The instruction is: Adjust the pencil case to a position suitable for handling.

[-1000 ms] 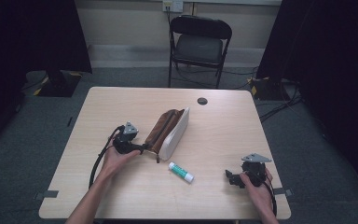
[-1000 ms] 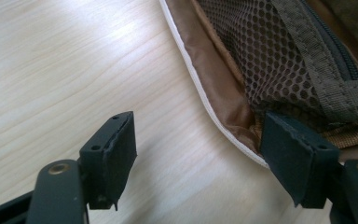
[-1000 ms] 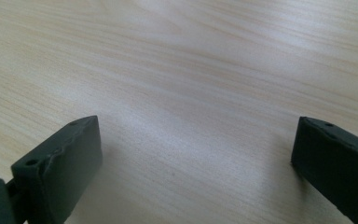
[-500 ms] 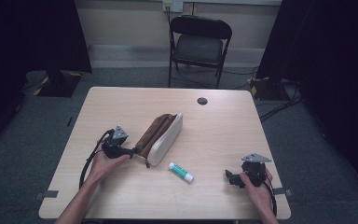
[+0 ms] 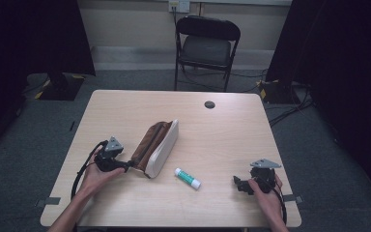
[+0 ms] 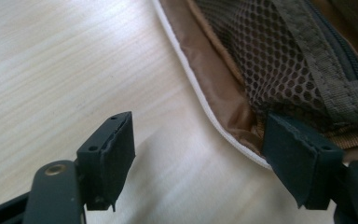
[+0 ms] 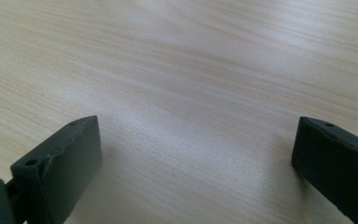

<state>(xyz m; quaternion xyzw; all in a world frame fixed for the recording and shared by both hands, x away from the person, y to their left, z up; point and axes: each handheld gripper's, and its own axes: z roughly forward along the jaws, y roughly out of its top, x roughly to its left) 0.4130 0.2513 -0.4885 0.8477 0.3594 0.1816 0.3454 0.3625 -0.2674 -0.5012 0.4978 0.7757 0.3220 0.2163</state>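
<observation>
one pouch on the bench; one tube just right; left tongs gaping beside it, right tongs gaping, both empty.

- Left gripper: black, grey three-cornered plate on top, black cable looping off.
- Right gripper: same build.
- Jaws: black, screw holes visible.
- Forearms bare.

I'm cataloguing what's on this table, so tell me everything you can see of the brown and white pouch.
The pouch is a long, soft fabric case, brown with a white side and white piping. It lies on the wooden table, left of centre, running diagonally. The left gripper view shows brown lining, a dark mesh pocket and an olive zipper tape inside. The left gripper, jaws open, sits at its near end; one jaw seems to touch the edge.
</observation>
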